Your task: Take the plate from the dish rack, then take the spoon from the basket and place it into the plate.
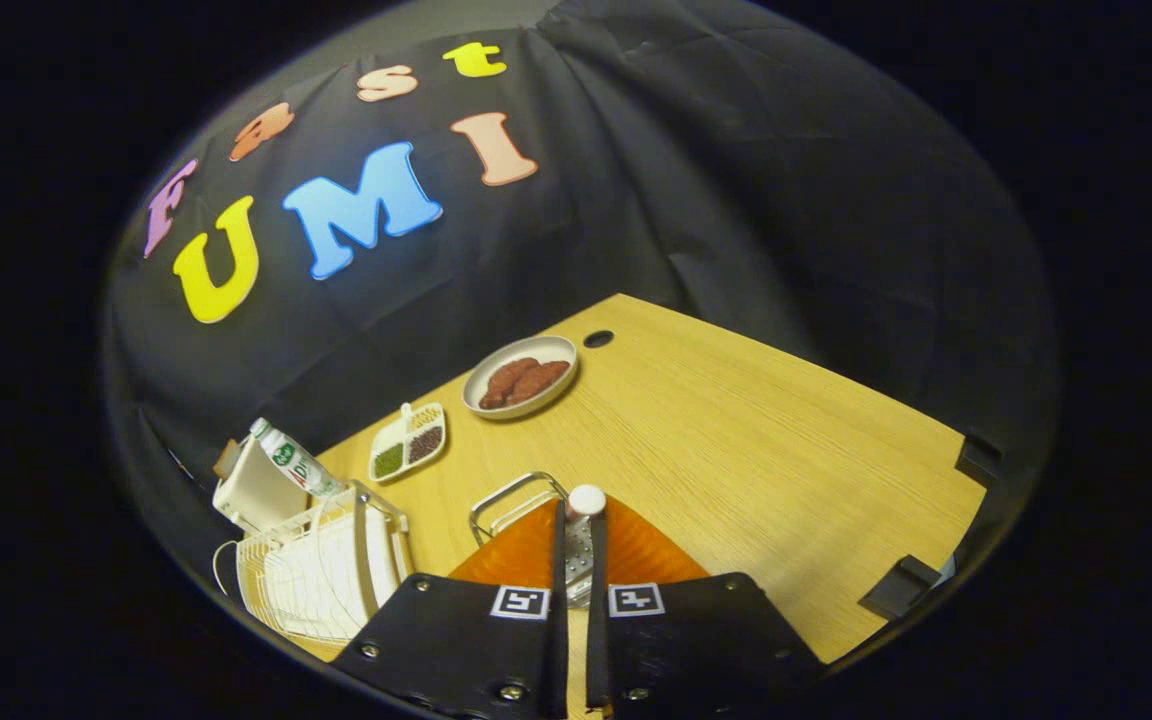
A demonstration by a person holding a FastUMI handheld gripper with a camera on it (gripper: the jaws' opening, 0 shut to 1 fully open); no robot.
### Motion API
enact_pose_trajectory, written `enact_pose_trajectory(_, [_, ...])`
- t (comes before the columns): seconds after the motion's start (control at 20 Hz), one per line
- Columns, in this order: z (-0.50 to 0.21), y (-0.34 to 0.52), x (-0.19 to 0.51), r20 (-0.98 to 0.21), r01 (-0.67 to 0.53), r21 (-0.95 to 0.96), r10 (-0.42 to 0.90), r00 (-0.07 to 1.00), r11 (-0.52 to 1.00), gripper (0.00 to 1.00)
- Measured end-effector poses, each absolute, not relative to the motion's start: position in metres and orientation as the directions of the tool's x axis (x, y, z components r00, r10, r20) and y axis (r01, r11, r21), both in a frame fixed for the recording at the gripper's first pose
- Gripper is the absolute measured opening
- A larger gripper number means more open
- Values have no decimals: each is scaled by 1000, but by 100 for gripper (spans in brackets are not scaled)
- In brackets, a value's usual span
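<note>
Two fingers of my gripper (576, 520) nearly closed on the spoon (584, 505), bottom centre | orange plate (636, 555) right beneath | dish rack (321, 570) lower left | tip: lower gently, release flat onto plate.

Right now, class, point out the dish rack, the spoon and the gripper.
dish rack (311, 575), gripper view, its white wires.
spoon (586, 500), gripper view, its white end.
gripper (576, 590), gripper view, between fingertips closed on the spoon.

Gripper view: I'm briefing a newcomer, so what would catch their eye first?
The claw stands nearly shut around a white-tipped utensil handle above an orange ribbed plate. Beyond it on the wooden table sits a round pale dish of brown food; a white wire dish rack stands beside the claw.
</note>
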State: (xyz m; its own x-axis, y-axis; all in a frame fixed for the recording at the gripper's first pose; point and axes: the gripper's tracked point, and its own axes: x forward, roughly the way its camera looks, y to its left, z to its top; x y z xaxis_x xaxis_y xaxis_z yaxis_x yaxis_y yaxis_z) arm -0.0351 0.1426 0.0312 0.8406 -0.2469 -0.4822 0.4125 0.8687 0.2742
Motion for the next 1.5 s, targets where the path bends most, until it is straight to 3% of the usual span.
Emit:
enact_pose_trajectory(0.45, [76,160,-43,-431,330,66,-271,861,942,7])
enact_pose_trajectory(0.8, [150,191,-54,-313,232,-195,-284,906,953,7])
enact_pose_trajectory(1.1, [175,270,-77,-275,76,-230,-140,951,970,7])
enact_pose_trajectory(1.5, [152,384,-139,-331,-197,-216,118,936,956,7])
